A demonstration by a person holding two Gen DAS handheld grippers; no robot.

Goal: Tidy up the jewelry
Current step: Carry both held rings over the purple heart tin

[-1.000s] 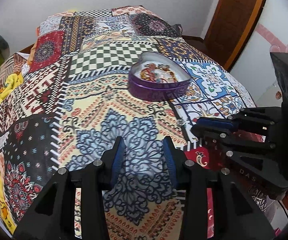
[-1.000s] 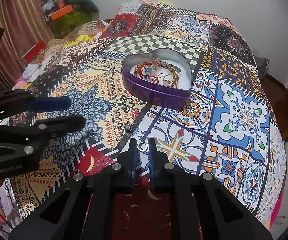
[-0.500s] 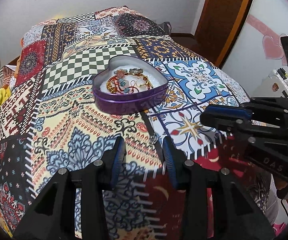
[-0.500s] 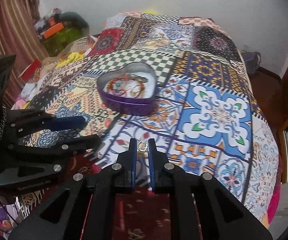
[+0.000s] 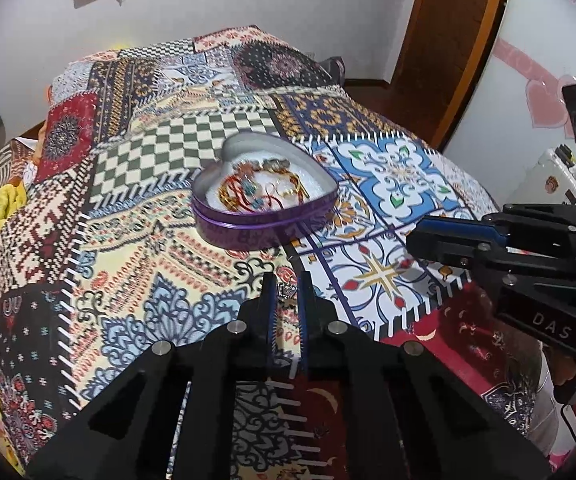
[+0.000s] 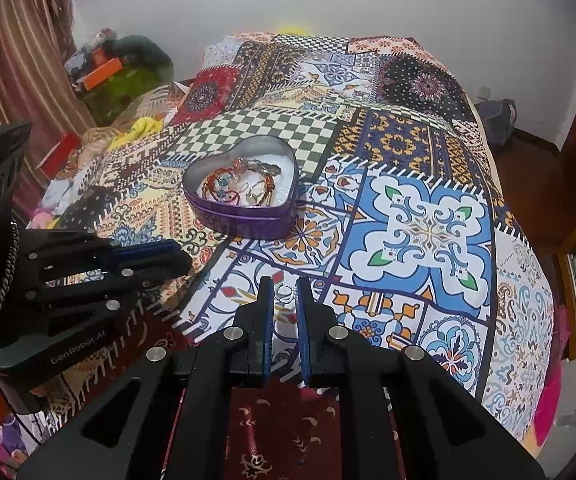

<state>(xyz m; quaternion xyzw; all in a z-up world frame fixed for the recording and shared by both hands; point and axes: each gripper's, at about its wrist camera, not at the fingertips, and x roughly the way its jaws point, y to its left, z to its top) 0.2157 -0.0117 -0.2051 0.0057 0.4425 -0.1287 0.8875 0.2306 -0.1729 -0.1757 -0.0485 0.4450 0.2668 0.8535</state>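
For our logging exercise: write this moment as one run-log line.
left gripper: shut on small silver crown-shaped ring | right gripper: shut on thin silver ring | purple heart-shaped tin: open, jewelry inside, on patchwork bedspread

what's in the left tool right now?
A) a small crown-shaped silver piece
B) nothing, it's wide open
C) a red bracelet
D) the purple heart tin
A: the left tool is pinched on a small crown-shaped silver piece at its tips, while the purple heart tin sits apart on the bedspread beyond it.
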